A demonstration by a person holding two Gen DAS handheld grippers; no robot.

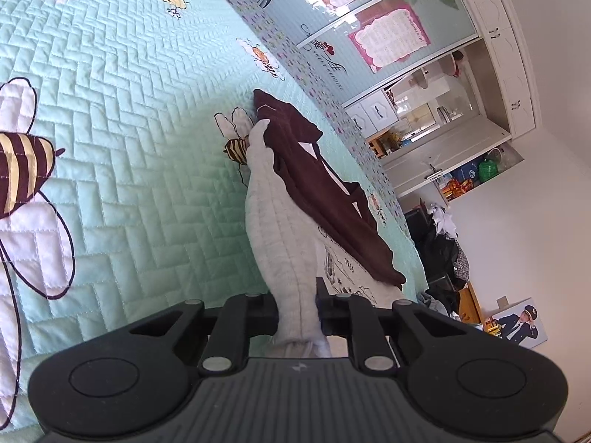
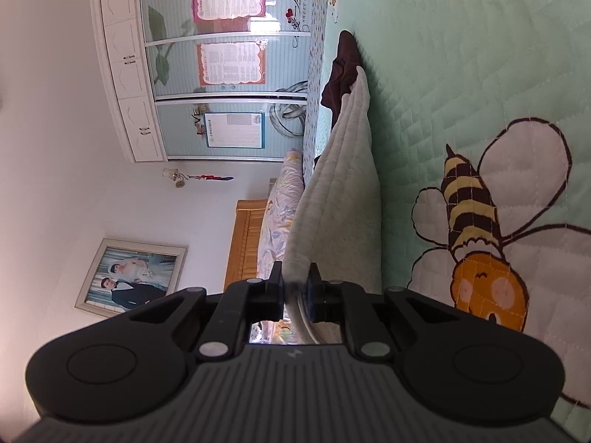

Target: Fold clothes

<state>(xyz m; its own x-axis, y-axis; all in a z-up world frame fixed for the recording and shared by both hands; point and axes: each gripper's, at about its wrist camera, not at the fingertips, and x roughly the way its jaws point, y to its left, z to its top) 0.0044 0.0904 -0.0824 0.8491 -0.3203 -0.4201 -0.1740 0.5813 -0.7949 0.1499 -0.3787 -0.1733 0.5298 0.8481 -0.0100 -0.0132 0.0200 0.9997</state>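
Observation:
A pale grey quilted garment with dark brown parts lies stretched over the mint bee-patterned bedspread. My left gripper is shut on a bunched edge of the grey cloth, which rises between its black fingers. In the right wrist view the same grey garment runs away from me toward its brown end. My right gripper is shut on the near edge of that cloth, pinched between the two pads. Both views are rolled sideways.
A wardrobe with sliding glass doors and pink posters stands beyond the bed. Cluttered shelves and a dark pile of clothes sit by the wall. A wooden headboard, a floral pillow and a framed photo show in the right wrist view.

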